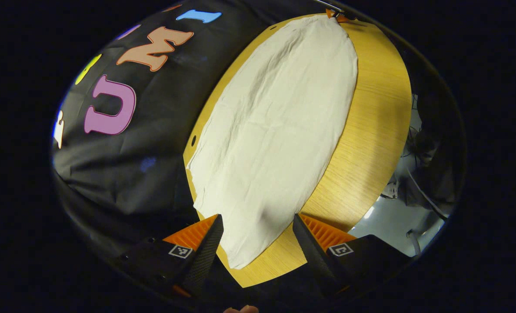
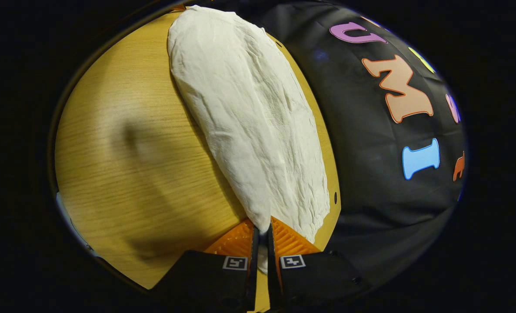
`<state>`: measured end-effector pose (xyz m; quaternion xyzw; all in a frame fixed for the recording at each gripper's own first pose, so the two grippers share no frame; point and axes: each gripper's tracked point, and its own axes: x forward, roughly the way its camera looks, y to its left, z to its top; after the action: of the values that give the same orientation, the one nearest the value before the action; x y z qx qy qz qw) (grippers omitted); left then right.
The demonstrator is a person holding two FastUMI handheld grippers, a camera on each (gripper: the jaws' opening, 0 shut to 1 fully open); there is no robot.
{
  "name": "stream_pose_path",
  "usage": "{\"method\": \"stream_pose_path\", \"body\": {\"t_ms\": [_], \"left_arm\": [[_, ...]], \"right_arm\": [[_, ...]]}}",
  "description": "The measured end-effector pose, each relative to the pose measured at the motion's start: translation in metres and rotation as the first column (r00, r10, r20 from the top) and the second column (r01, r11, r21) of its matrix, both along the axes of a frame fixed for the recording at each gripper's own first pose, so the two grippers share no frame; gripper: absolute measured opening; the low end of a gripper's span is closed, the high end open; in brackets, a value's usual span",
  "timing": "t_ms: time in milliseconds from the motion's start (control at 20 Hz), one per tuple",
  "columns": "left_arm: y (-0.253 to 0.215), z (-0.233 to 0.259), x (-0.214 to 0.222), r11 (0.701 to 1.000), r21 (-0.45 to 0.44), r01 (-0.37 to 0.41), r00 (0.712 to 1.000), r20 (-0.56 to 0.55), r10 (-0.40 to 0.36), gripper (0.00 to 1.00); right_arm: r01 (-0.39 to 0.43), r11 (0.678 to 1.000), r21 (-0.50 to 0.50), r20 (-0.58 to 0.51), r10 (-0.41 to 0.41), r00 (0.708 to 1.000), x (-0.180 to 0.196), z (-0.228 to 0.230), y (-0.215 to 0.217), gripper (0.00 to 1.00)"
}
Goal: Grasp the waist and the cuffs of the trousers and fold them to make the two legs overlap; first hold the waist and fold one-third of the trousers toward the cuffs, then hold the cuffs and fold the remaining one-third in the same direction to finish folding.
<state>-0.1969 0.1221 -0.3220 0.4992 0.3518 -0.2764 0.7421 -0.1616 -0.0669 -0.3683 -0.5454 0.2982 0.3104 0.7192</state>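
The cream-white trousers (image 1: 275, 130) lie lengthwise on the wooden table (image 1: 379, 130), legs overlapped into one long strip. In the left gripper view my left gripper (image 1: 258, 226) is open, its fingers straddling the near end of the cloth just above it. At the far end of that strip the other gripper (image 1: 338, 15) shows small. In the right gripper view the trousers (image 2: 249, 117) stretch away from me, and my right gripper (image 2: 262, 230) is shut on their near end, with cloth pinched between both fingers.
The black booth wall (image 1: 123, 174) drops close behind the table's far edge. A small hole (image 2: 335, 198) sits in the tabletop near that edge. Bare wood (image 2: 131, 152) spreads beside the trousers. Past the table's edge lie floor and cables (image 1: 414, 191).
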Motion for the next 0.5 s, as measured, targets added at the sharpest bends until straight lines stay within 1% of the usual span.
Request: {"method": "stream_pose_path", "body": {"t_ms": [100, 200, 250, 300, 500], "left_arm": [[0.0, -0.002, 0.003, 0.999, 0.016, 0.04, 0.999, -0.012, -0.039, 0.97], [-0.001, -0.008, 0.001, 0.997, 0.03, 0.07, 0.996, -0.051, -0.068, 0.96], [-0.001, -0.009, 0.003, 0.995, 0.038, 0.091, 0.994, -0.058, -0.089, 0.9], [-0.002, -0.009, 0.006, 0.993, 0.045, 0.107, 0.993, -0.061, -0.104, 0.88], [-0.002, -0.013, 0.018, 0.991, 0.054, 0.125, 0.99, -0.067, -0.122, 0.86]], "right_arm": [[0.001, 1.0, -0.001, 0.001, -0.001, 1.0, 0.0, 0.0, 0.0, 0.13], [0.001, 1.0, -0.003, 0.004, -0.001, 1.0, 0.0, 0.0, 0.0, 0.13], [0.002, 1.0, -0.003, 0.006, -0.002, 1.0, 0.0, 0.001, 0.0, 0.13], [0.005, 1.0, -0.003, 0.007, -0.005, 1.0, 0.0, 0.0, 0.0, 0.13], [0.012, 1.0, -0.003, 0.012, -0.012, 1.0, 0.001, 0.0, 0.0, 0.13]]}}
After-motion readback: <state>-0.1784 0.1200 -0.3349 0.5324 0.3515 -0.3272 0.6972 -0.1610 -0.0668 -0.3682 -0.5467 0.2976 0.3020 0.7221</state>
